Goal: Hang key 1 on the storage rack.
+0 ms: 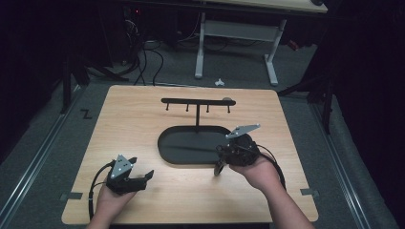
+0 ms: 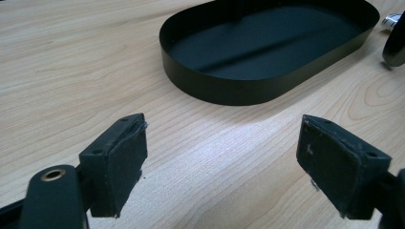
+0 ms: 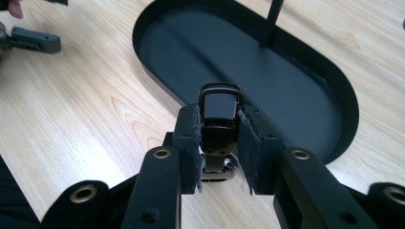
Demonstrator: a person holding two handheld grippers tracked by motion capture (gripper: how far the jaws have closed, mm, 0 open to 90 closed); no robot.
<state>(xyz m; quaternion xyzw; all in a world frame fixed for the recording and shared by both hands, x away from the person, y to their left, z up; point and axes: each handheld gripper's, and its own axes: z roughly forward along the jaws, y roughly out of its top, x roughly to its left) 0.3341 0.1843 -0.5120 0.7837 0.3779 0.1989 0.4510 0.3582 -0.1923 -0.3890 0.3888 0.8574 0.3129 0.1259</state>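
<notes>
The right tongs [image 3: 217,143] pinch what looks like a watch [image 3: 218,125] by its strap, just over the tray [image 3: 334,90] rim. Lift it steadily toward the rack [image 1: 197,101]; left tongs [image 2: 224,162] rest spread over the worktop [image 2: 71,71].

A light wooden desk [image 1: 143,114] stands on grey carpet. Directly on it rests a black oval tray [image 1: 191,143], from which a thin post rises to a crossbar with small hooks [image 1: 197,101]. The tray lies just ahead of the right claw [image 3: 218,143], whose tips reach its near rim, and ahead and to the right of the left claw [image 2: 224,157], apart from it.
</notes>
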